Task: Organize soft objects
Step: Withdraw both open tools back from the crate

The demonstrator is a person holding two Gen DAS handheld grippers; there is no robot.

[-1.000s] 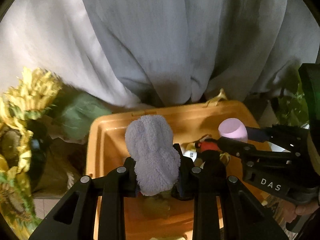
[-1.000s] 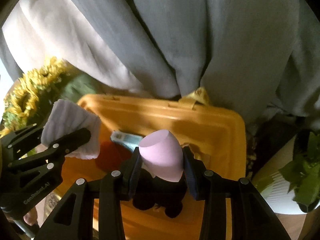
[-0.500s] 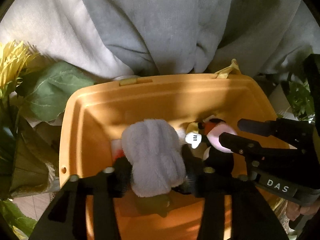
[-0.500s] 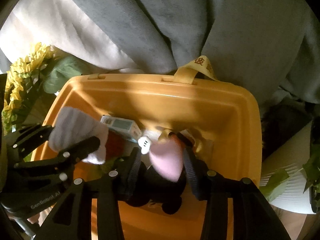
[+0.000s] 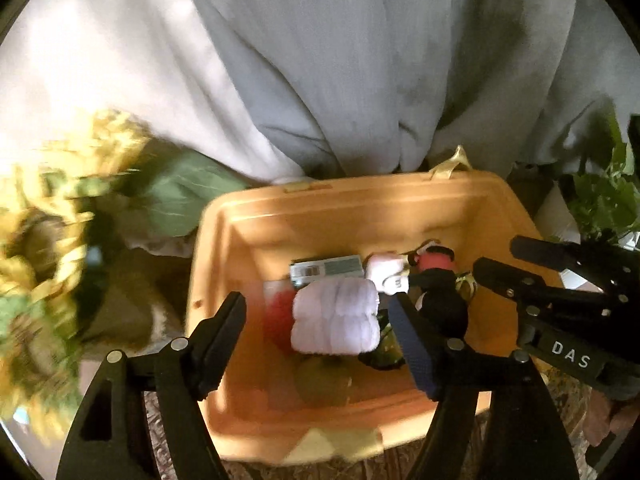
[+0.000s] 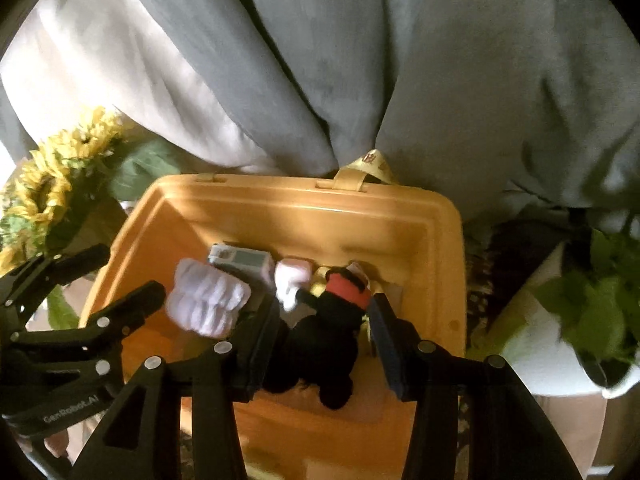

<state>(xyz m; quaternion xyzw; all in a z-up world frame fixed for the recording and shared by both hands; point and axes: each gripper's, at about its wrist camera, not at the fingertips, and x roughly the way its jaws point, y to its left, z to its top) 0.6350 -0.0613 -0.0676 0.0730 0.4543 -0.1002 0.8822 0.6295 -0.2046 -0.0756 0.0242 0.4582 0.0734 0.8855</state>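
While its jaws spread, the left tool (image 5: 320, 320) has let go of the lilac towel roll (image 5: 335, 317) inside the orange bin (image 5: 360, 216); the right tool (image 6: 324, 320), also spreading, straddles the black plush toy (image 6: 320, 344) there.

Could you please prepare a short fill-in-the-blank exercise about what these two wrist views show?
1. The soft things lie inside a ____ plastic bin.
2. The rolled lavender towel lies between the opening jaws of the ____ gripper.
3. The flowers beside the bin are ____.
4. The black plush toy wears a ____ band.

Missing words: orange; left; sunflowers; red
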